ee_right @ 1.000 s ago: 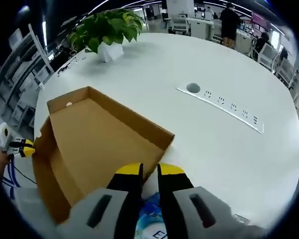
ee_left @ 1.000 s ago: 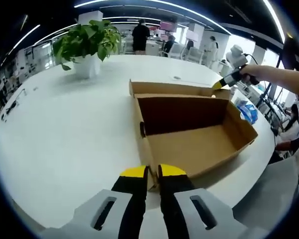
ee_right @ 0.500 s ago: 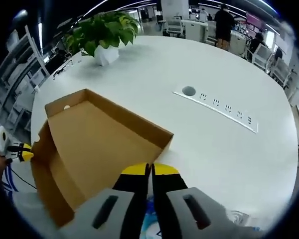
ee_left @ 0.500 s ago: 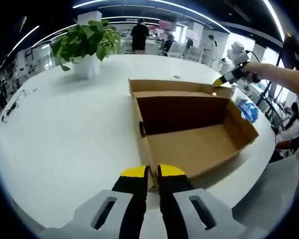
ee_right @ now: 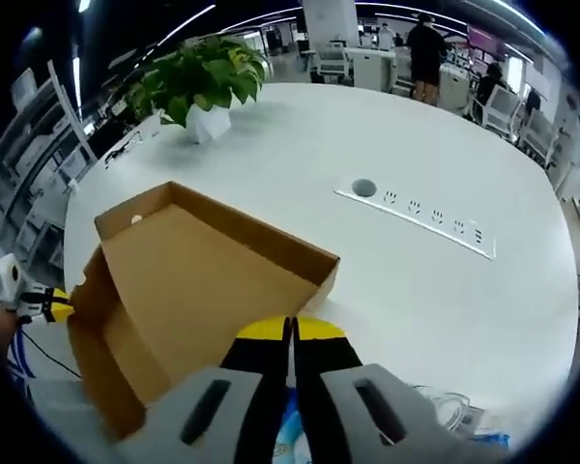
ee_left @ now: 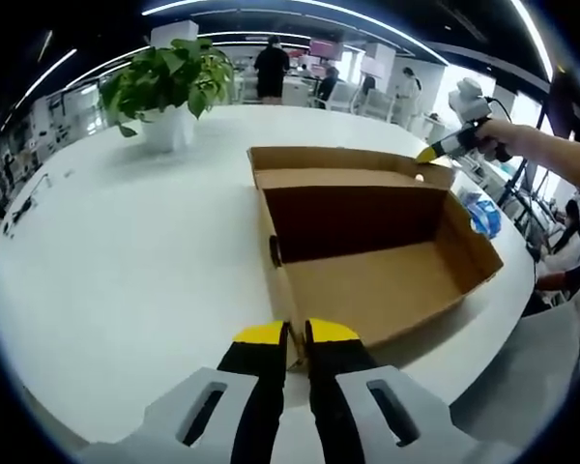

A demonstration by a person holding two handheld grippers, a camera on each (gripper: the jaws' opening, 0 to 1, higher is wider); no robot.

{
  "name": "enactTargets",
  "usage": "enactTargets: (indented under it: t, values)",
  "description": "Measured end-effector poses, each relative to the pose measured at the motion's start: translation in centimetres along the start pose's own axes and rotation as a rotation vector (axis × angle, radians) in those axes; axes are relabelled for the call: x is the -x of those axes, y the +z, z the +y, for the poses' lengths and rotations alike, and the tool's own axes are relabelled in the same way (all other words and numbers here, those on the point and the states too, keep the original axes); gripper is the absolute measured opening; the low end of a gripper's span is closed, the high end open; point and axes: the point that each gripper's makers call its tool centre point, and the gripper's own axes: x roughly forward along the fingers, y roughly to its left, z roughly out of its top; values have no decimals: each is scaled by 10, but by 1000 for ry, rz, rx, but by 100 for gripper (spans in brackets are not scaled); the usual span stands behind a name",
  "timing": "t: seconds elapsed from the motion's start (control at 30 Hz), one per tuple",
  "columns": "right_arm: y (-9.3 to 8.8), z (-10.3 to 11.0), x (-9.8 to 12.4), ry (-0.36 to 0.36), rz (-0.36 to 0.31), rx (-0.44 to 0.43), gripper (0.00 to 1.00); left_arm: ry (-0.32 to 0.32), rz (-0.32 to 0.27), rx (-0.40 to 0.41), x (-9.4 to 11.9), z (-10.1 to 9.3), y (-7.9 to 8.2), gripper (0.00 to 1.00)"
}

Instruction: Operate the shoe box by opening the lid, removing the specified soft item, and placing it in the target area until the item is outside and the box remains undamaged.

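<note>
holding the near corner of the shoe box [ee_left: 367,251], the left gripper [ee_left: 298,333] has its yellow-tipped jaws pressed onto the cardboard wall between them. ahead of this gripper the box lies open on the white tabletop [ee_left: 126,251], its inside bare brown card, the lid [ee_left: 338,166] folded back at the far side. beyond the box, to the far right, the right gripper [ee_left: 427,155] sits at the lid's corner, and just past the box's right wall lies a blue-and-white soft packet [ee_left: 481,215]. a potted plant [ee_left: 164,87] stands well ahead to the left.

in the right gripper view the right gripper [ee_right: 291,331] has its jaws pressed together; whether they pinch anything i cannot tell. the packet [ee_right: 292,440] lies right beneath them, beside the box [ee_right: 193,290], so it seems already outside. the left gripper [ee_right: 46,304] shows at the box's far-left corner. a socket strip [ee_right: 416,217] runs across the tabletop ahead.

the packet looks light, crinkly and slippery, best pinched at a loose edge. the corrugated card is stiff but creases easily, so i would hold it at corners.
</note>
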Motion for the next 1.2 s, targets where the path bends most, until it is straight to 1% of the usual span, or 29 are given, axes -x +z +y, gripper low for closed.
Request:
enactTargets:
  t: [0.47,0.8,1.03,1.2]
  values:
    - [12,5,15,18,-87,-12,0,6,1,-1,0,0,1,4]
    - [21,11,29,47,-147,-16,0,10,-2,4,-1,1,2,4]
    - [22,14,38,62,-177,-12,0,11,-1,0,-1,0,2,4]
    - [17,16,45,62,-185,3,0,16,0,-3,-1,0,2,4]
